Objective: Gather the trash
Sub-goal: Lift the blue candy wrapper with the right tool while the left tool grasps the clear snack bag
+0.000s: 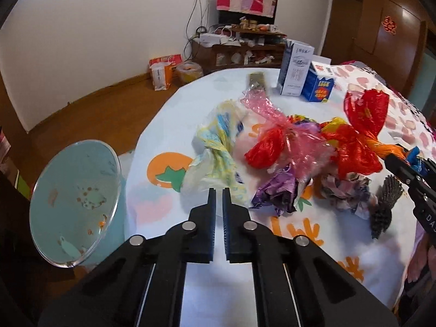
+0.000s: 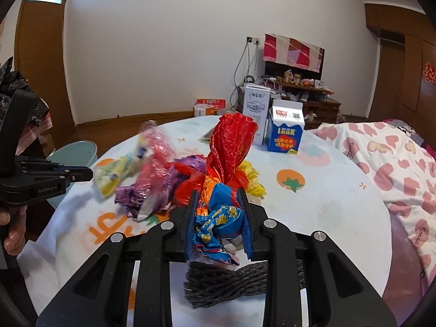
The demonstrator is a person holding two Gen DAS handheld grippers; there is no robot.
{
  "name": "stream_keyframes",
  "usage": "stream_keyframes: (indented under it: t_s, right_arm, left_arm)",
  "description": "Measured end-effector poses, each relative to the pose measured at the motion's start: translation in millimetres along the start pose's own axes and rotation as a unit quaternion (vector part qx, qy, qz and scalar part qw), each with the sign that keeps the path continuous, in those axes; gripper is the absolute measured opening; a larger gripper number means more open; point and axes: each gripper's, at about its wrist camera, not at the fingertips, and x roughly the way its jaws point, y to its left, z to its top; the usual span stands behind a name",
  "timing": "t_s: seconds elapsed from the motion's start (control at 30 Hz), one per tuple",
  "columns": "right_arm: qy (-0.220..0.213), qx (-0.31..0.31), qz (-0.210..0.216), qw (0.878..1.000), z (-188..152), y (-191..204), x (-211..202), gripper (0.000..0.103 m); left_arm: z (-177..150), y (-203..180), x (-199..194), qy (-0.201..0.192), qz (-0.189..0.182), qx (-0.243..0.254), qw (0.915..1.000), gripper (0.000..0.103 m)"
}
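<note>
One table [image 1: 190,286], round and under a white cloth printed with orange fruit, carries everything. Off its left edge stands the bin [image 1: 73,201], pale blue with a clear rim and a few scraps at the bottom, tucked just beside the table and below its top.

Next in size is the pile [image 1: 286,147] of crumpled plastic bags mid-table: yellow-white at the left, pink and red in the middle, purple foil at the front. Behind it stand two cartons [image 2: 272,128], upright and well apart from the trash. A dark mesh scrap [image 2: 226,286] lies on the cloth under the right gripper.

The right gripper [image 2: 219,218] pinches a blue-orange wrapper [image 2: 218,218] between its pads; a red bag [image 2: 231,144] rises above the wrapper and looks knotted or tangled to it, though the join is hard to read. The left gripper [image 1: 218,199] hangs over the near cloth, its fingers nearly together with a narrow gap and nothing between them.

The step in hand appears to be the pick-up: one bundle gripped, not yet binned. The next move would call for lifting the bundle free of the pile without dragging its neighbours, then carrying it across the table to the bin on the far left before letting go. The left gripper would need to spread before taking the yellow-white bag nearest it.
</note>
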Motion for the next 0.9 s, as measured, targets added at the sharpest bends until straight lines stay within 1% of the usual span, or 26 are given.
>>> stream_keyframes:
  t_s: [0.03, 0.1, 0.2, 0.27, 0.3, 0.33, 0.37, 0.4, 0.43, 0.53, 0.6, 0.63, 0.67, 0.7, 0.73, 0.77, 0.83, 0.9]
  right_arm:
    - [-0.002, -0.001, 0.001, 1.000, 1.1, 1.8, -1.6, 0.028]
    - [-0.006, -0.002, 0.003, 1.000, 2.9, 4.5, -4.9, 0.028]
    - [-0.011, -0.004, 0.003, 1.000, 6.3, 7.6, -9.1, 0.028]
    - [-0.013, -0.003, 0.002, 1.000, 8.5, 7.9, -9.1, 0.028]
    - [-0.012, -0.003, -0.001, 1.000, 8.8, 7.4, -7.8, 0.028]
    - [-0.010, -0.003, -0.004, 1.000, 8.6, 6.7, -6.3, 0.028]
    - [-0.008, -0.002, -0.006, 1.000, 7.6, 5.9, -4.6, 0.028]
    - [-0.004, -0.001, -0.010, 1.000, 5.7, 4.3, -2.7, 0.028]
    - [-0.001, -0.003, -0.014, 1.000, 3.9, 3.3, -0.7, 0.028]
    - [0.007, -0.003, -0.022, 1.000, -1.1, -0.3, 4.1, 0.028]
    - [0.010, 0.000, -0.022, 1.000, -2.9, -2.6, 6.4, 0.028]
    - [0.011, -0.001, -0.021, 1.000, -3.4, -2.8, 7.0, 0.028]
    - [0.011, -0.002, -0.020, 1.000, -3.5, -3.1, 7.6, 0.028]
    - [0.012, -0.002, -0.018, 1.000, -3.6, -2.4, 7.8, 0.028]
    - [0.011, -0.003, -0.017, 1.000, -3.6, -1.6, 7.8, 0.028]
    - [0.011, -0.004, -0.016, 1.000, -3.8, -1.3, 7.8, 0.028]
    - [0.010, -0.005, -0.012, 1.000, -3.4, 0.5, 7.0, 0.028]
    - [0.008, -0.006, -0.009, 1.000, -2.3, 2.9, 5.1, 0.028]
  left_arm:
    - [-0.3, 0.5, -1.9, -0.002, 0.000, 0.000, 1.0000, 0.000]
    - [-0.3, 2.1, -5.9, -0.006, -0.004, 0.001, 1.0000, 0.000]
    - [0.2, 4.1, -12.9, -0.019, 0.007, 0.001, 0.9998, 0.000]
    - [1.6, 4.6, -15.8, -0.027, 0.015, -0.002, 0.9995, 0.004]
    - [2.6, 4.1, -16.0, -0.029, 0.016, -0.007, 0.9994, 0.010]
    - [2.3, 5.6, -16.3, -0.029, 0.020, -0.013, 0.9993, 0.044]
    - [2.3, 7.0, -17.5, -0.033, 0.025, -0.019, 0.9990, 0.066]
    - [3.5, 4.9, -17.1, -0.040, 0.028, -0.020, 0.9986, 0.068]
    - [4.4, 5.0, -16.0, -0.040, 0.027, -0.020, 0.9986, 0.067]
    - [10.2, 2.0, -4.1, -0.027, 0.011, -0.034, 0.9990, 0.067]
    - [11.8, -2.9, 6.0, -0.019, 0.007, -0.030, 0.9994, 0.067]
    - [11.0, -4.7, 14.5, -0.007, 0.003, -0.030, 0.9995, 0.063]
    - [9.5, -5.2, 22.5, 0.006, -0.009, -0.032, 0.9994, 0.041]
    - [7.2, -5.1, 32.0, 0.026, -0.028, -0.032, 0.9988, 0.032]
    - [5.8, -4.1, 34.8, 0.029, -0.034, -0.035, 0.9984, 0.031]
    - [5.0, -3.9, 34.2, 0.025, -0.032, -0.032, 0.9987, 0.027]
    - [3.8, -2.5, 29.3, 0.018, -0.035, -0.027, 0.9988, 0.024]
    - [3.5, 1.6, 22.3, 0.010, -0.030, -0.026, 0.9992, 0.023]
